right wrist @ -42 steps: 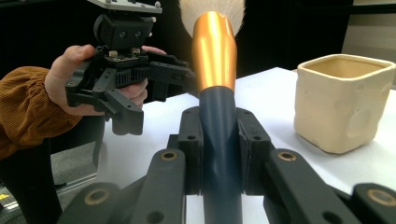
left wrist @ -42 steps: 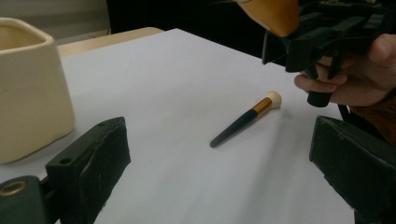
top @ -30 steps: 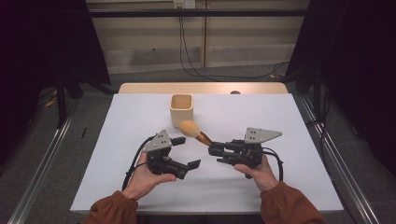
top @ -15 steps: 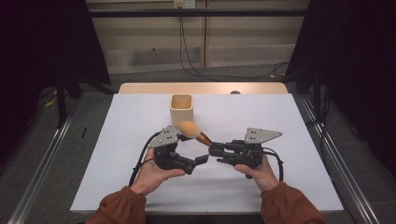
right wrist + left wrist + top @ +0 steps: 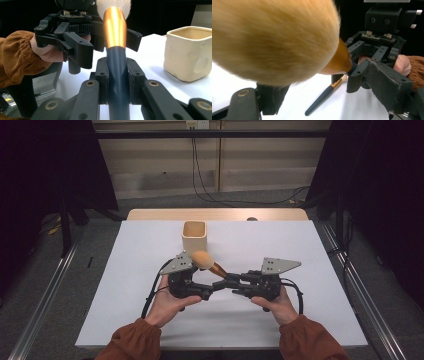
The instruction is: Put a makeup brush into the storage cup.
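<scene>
High view: looks like a handover – the right gripper [image 5: 231,283] is clenched on the makeup brush [image 5: 210,264] above the table [image 5: 325,270], near the cup [image 5: 194,236]. The left gripper [image 5: 207,292] has just been closing around it.

Left gripper view: fluffy tan head [image 5: 274,37], gold ferrule – pads not touching yet.

Right gripper view: navy handle [image 5: 117,75] pinched firmly. Next, the left must clamp before the right lets go.

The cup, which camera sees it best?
The right gripper view: the cream cup stands close on the white table, dimpled side and rim plain. The high view shows the cup whole but small, from above, open mouth up. The left gripper view looks at the fluffy brush instead.
</scene>
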